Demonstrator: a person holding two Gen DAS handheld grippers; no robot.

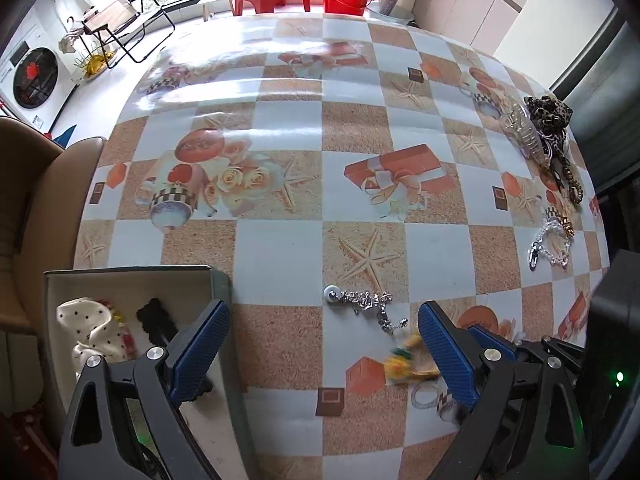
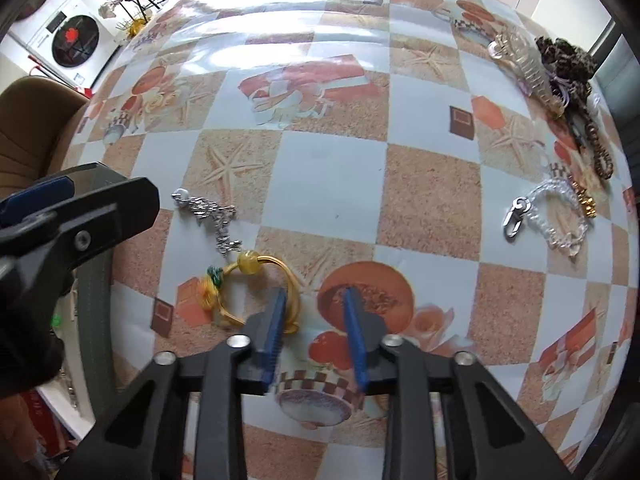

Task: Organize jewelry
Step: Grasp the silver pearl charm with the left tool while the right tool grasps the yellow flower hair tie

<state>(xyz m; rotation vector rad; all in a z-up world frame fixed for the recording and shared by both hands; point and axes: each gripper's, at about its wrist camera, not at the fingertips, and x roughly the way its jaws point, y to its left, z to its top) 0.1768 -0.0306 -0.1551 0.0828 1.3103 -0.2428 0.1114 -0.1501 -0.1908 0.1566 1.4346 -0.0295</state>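
The right gripper [image 2: 316,312] hangs low over the worktop [image 2: 328,176] with its two blue fingers [image 2: 276,332] parted and nothing between them. The yellow cord bracelet [image 2: 256,280] lies just off the left finger: the near bend of its loop touches or passes under that finger's tip, while the rest of the loop spreads away to the left and slightly ahead, with an amber bead at its far side and a small green and yellow knot at its left end. The gap between the fingers itself holds only printed cloth, so closing now would likely miss; a small shift to the left should bring the cord between them. Just beyond the bracelet, ahead and left, a silver chain [image 2: 212,216] runs lengthwise away from the fingers toward a pale bead. The left gripper [image 1: 320,344] is also spread wide and empty, with the same bracelet close inside its right finger and the open box [image 1: 132,272] at its left finger, holding a dotted cloth pouch [image 1: 92,332]. The right gripper seems nearer. Far right lie a clear chain with clasp [image 2: 548,216] and a heap of hair accessories [image 2: 560,72].
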